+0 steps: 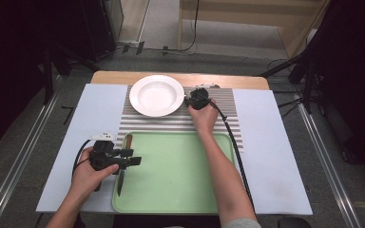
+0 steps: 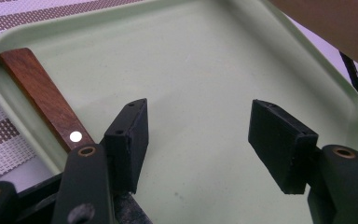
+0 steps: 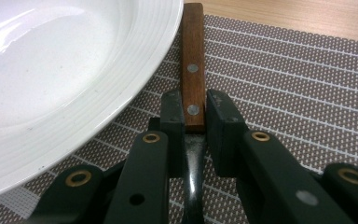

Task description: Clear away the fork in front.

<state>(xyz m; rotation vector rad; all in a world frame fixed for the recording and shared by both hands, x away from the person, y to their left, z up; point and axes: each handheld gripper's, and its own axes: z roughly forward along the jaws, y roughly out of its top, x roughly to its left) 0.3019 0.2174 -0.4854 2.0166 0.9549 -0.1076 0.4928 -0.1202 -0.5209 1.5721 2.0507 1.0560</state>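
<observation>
Wooden-handled utensil (image 3: pixel 193 84) pinched by the right gripper (image 3: pixel 195 126) beside the white plate (image 3: pixel 74 79).

From the high view, the right gripper (image 1: pixel 197 99) sits on the striped placemat (image 1: pixel 180 122) just right of the plate (image 1: pixel 156 95), while the left gripper (image 1: pixel 132 158) hovers at the left edge of the green tray (image 1: pixel 180 190), over a knife (image 1: pixel 122 166) lying along that edge with its wooden handle pointing away from the person. In the left gripper view, the jaws stand spread wide above the tray (image 2: pixel 205 70), holding nothing; the knife's brown handle (image 2: pixel 42 95) lies just beside the left-hand jaw. In the right gripper view, the jaws are closed on the handle near its lower rivet; the utensil lies on the placemat (image 3: pixel 284 84), next to the plate's rim.
</observation>
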